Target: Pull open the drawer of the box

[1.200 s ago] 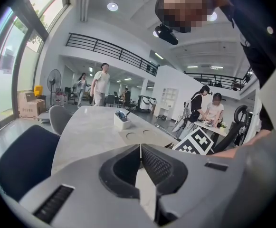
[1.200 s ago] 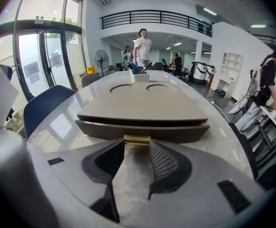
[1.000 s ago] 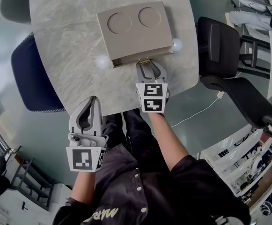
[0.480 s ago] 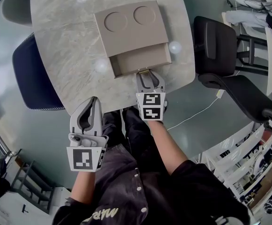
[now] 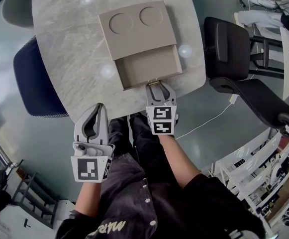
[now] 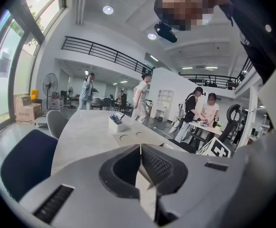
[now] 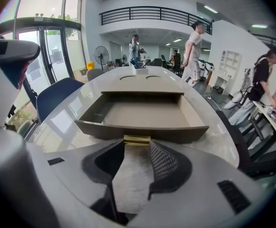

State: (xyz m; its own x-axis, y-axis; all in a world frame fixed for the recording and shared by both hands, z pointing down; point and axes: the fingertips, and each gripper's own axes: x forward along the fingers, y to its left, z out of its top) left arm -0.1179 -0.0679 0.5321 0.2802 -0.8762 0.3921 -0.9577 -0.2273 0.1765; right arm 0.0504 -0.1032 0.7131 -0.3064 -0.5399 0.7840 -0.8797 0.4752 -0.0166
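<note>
- Drawer (image 5: 149, 67) stands well out of the box (image 5: 137, 31), toward the near edge of the counter (image 5: 69, 59)
- My right claw (image 5: 155, 85) pinches its brass handle (image 7: 137, 139)
- My left claw (image 5: 99, 107): pressed together, empty
- Judged left: release only

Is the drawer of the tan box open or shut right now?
Open: the drawer sticks far out of the box, its bare inside showing, with the right gripper closed on its brass handle.

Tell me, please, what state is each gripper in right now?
Left gripper: closed, holding nothing.
Right gripper: closed on the gold handle of the drawer.
</note>
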